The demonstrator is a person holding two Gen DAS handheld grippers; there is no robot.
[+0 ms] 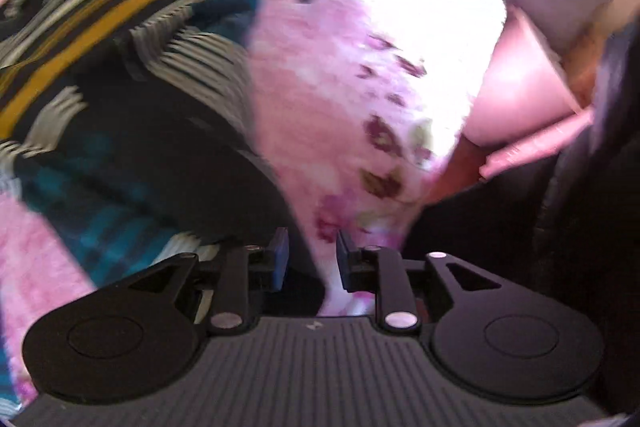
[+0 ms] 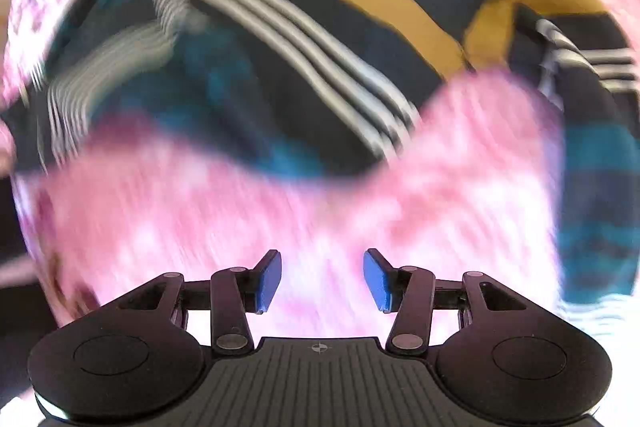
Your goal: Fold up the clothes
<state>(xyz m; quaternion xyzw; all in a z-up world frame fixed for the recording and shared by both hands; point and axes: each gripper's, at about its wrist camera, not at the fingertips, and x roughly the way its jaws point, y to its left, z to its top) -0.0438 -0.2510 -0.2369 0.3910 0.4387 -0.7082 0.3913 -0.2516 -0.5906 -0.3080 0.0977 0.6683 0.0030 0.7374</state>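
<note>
A soft pink fleece blanket with darker floral blotches (image 1: 360, 99) covers the surface in both wrist views, sunlit and washed out in places. On it lies the garment to be folded, a striped fabric in black, teal, white and a broad mustard band (image 2: 320, 27), rumpled and partly doubled over itself, with no crisp crease visible.

The left gripper (image 1: 312, 255) points steeply down, its jaws narrowed but with a gap between the pads; pink fabric shows behind that gap, and blur leaves it unclear whether anything is pinched. The right gripper (image 2: 322, 281) hangs over the pink blanket with its jaws released, nothing between the blue pads, the striped hem lying just ahead of it.

Judging from the loose, uneven lie of the cloth, the fold looks barely begun: edges remain to be gathered, aligned and flattened.
</note>
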